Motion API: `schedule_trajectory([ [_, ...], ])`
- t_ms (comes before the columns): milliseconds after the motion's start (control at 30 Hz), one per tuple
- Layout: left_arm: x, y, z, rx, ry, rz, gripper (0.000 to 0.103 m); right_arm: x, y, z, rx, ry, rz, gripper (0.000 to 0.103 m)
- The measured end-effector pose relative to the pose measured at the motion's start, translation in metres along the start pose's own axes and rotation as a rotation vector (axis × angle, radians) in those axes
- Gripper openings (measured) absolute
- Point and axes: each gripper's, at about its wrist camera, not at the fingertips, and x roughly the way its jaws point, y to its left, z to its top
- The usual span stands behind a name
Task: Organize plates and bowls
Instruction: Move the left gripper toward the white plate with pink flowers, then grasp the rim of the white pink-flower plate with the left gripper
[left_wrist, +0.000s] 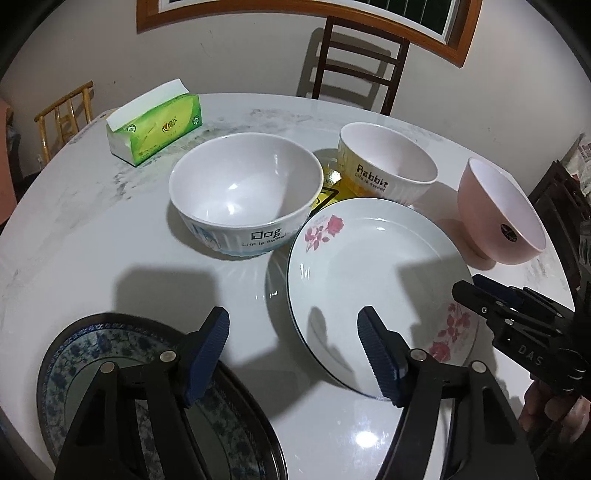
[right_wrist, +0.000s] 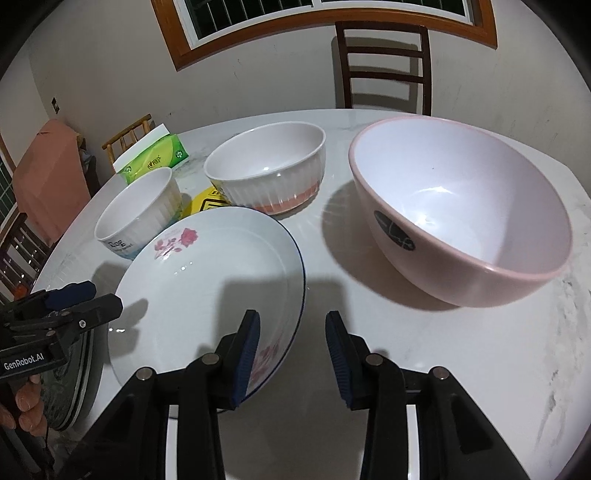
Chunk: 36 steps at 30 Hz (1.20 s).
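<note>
A white plate with pink roses (left_wrist: 373, 280) (right_wrist: 221, 280) lies mid-table. A white "Dog" bowl (left_wrist: 245, 192) (right_wrist: 138, 214), a "Rabbit" bowl (left_wrist: 388, 162) (right_wrist: 269, 166) and a pink bowl (left_wrist: 498, 218) (right_wrist: 461, 206) stand behind it. A dark blue-patterned plate (left_wrist: 122, 387) (right_wrist: 74, 384) lies at the front left. My left gripper (left_wrist: 293, 354) is open, between the dark plate and the rose plate, holding nothing. My right gripper (right_wrist: 293, 360) is open at the rose plate's near right rim, holding nothing.
A green tissue pack (left_wrist: 155, 125) (right_wrist: 151, 158) lies at the far left of the round white table (left_wrist: 92, 240). A yellow sticker (left_wrist: 325, 192) sits between the bowls. Wooden chairs (left_wrist: 358, 62) stand behind the table.
</note>
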Motion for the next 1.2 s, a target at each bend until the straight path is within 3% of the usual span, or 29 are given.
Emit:
schedule_trajectory([
  [200,0.014,0.002,0.004,-0.009,0.032,-0.026,0.059,0.012,-0.007,0.001,0.013,0.023,0.025,0.03],
  [367,0.024,0.003,0.005,-0.016,0.057,-0.056,0.044,0.015,-0.008,0.004,0.013,0.022,0.037,0.028],
  [500,0.029,0.002,0.006,-0.017,0.069,-0.067,0.042,0.017,-0.009,0.006,0.012,0.022,0.046,0.027],
  [567,0.032,0.002,0.006,-0.018,0.076,-0.072,0.032,0.017,-0.01,0.006,0.012,0.021,0.051,0.025],
  [667,0.038,0.003,0.006,-0.028,0.087,-0.08,0.024,0.017,-0.01,0.007,0.012,0.022,0.061,0.023],
  [767,0.041,0.002,0.007,-0.024,0.093,-0.097,0.021,0.019,-0.008,0.008,0.011,0.026,0.078,0.016],
  [1200,0.037,-0.004,0.001,-0.013,0.1,-0.1,0.017,0.012,-0.006,0.0,0.056,0.048,0.059,0.016],
])
